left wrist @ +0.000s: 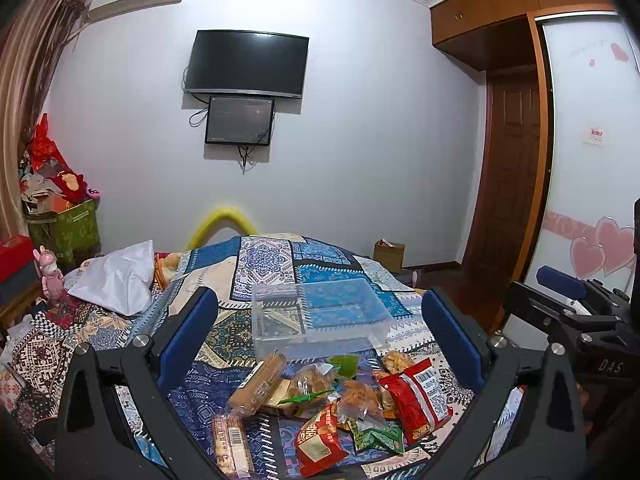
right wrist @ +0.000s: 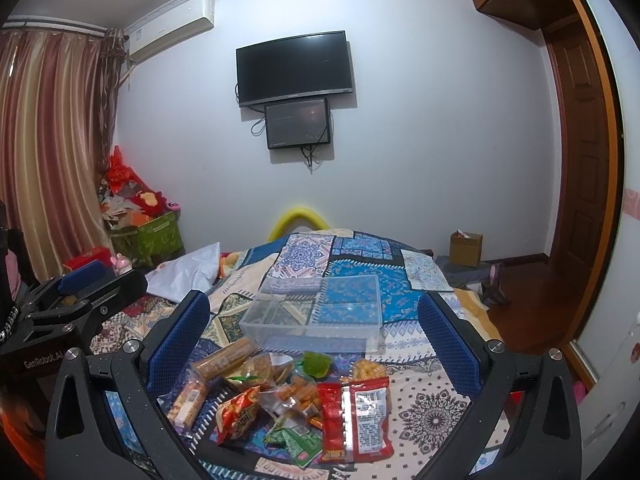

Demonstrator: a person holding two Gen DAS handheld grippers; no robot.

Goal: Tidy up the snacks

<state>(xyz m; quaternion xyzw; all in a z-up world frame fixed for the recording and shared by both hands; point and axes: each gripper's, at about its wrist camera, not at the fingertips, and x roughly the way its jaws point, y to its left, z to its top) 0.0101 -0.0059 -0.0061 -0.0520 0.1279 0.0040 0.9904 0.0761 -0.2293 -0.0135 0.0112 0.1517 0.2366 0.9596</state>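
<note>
A: What's closest to the cameras?

B: Both grippers, held above the bed. The left gripper [left wrist: 320, 344] has its blue pads spread wide with nothing between them; the right gripper [right wrist: 316, 344] is the same, wide apart and empty.

A: And the snacks?

B: A loose heap of snack packets [left wrist: 328, 408] lies on the patchwork bedspread [left wrist: 264, 264], just below both grippers. There's a red packet [right wrist: 356, 416] on the right edge of the heap, a green packet [right wrist: 296, 442] beside it, and a long biscuit pack [left wrist: 258, 384] on the left.

A: Where's the container?

B: A clear plastic box [right wrist: 316, 312] sits just beyond the heap, upright and empty.

A: Farther off?

B: A white bag [left wrist: 116, 280] on the left of the bed, then the wall with a dark television [right wrist: 294, 68].
</note>
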